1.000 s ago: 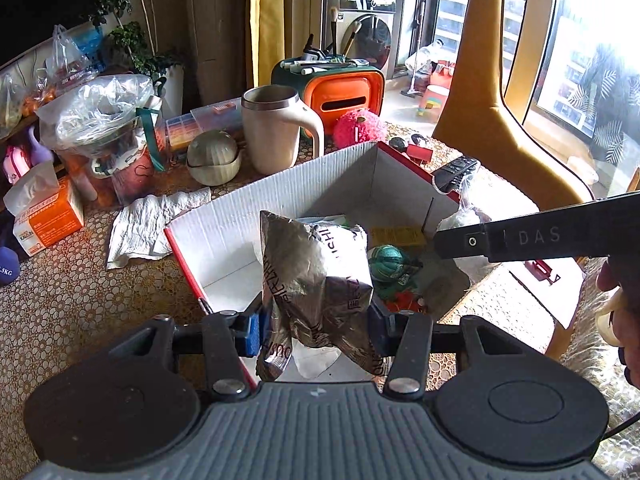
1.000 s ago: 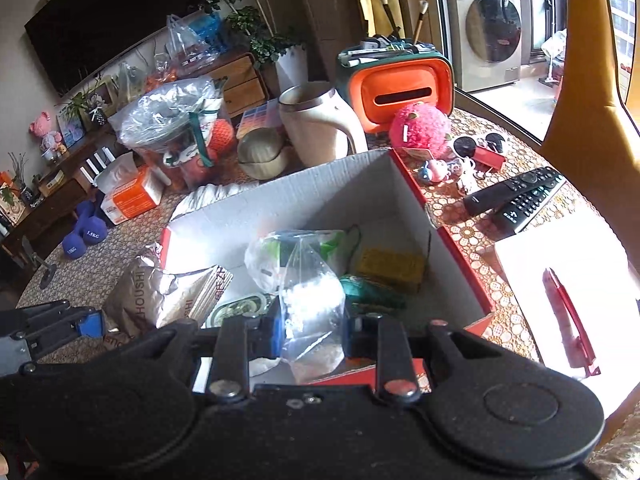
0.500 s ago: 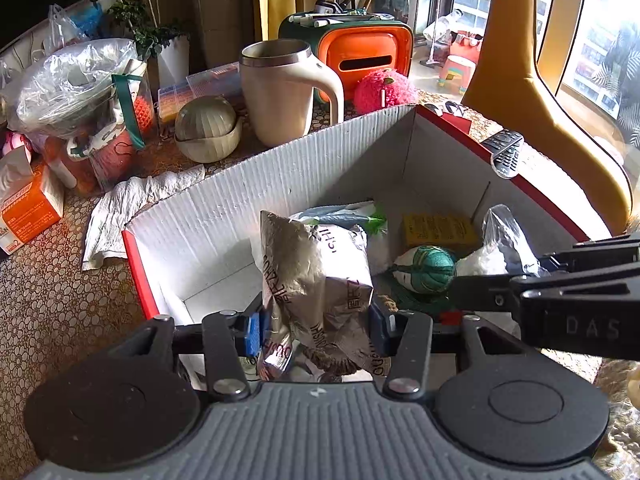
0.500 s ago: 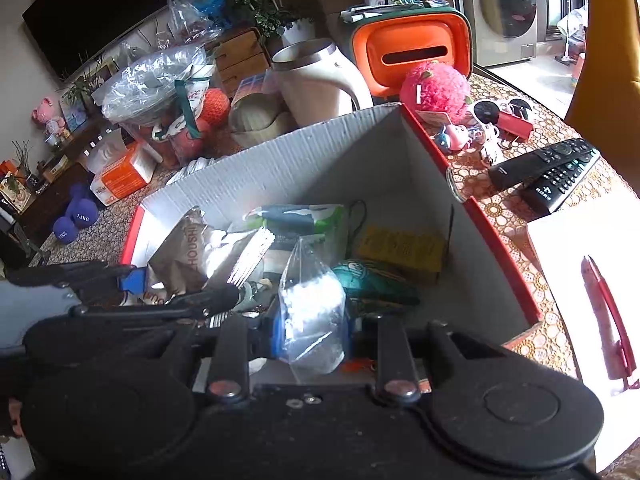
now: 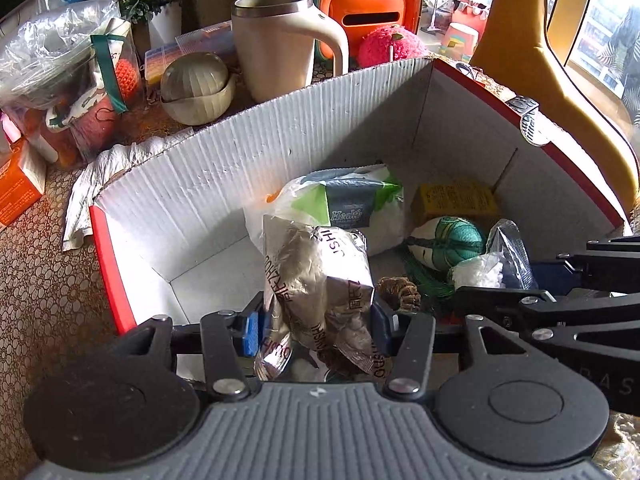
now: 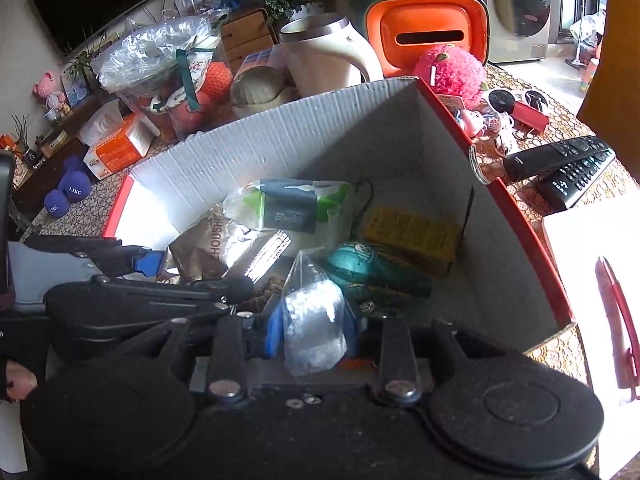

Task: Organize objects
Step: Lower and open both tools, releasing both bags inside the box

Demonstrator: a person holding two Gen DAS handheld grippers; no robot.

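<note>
Crumpled foil pouch (image 5: 320, 280) upright between blue pads of left gripper (image 5: 316, 330), low inside white corrugated box (image 5: 224, 184); pads touching it, jaws opening. Clear bag of white granules (image 6: 314, 320) between right gripper (image 6: 312, 330) pads, jaws opening, also inside box. Beside them: green-white packet (image 5: 344, 200), teal ball (image 5: 452, 242), yellow box (image 5: 456, 200). Behind box: cream mug (image 5: 280, 40), pink plush (image 5: 390, 46).

Open floor only in the cardboard box's (image 5: 224, 184) left corner, behind its red near-left edge. Elsewhere crowded: wipes pack (image 5: 352, 204) mid-floor, yellow carton (image 5: 456, 200) at the far right corner, green net ball (image 5: 448, 246) before it. Beyond the back wall, hemmed by cream mug (image 5: 280, 48), lidded bowl (image 5: 196, 88) and pink plush (image 5: 390, 46).
</note>
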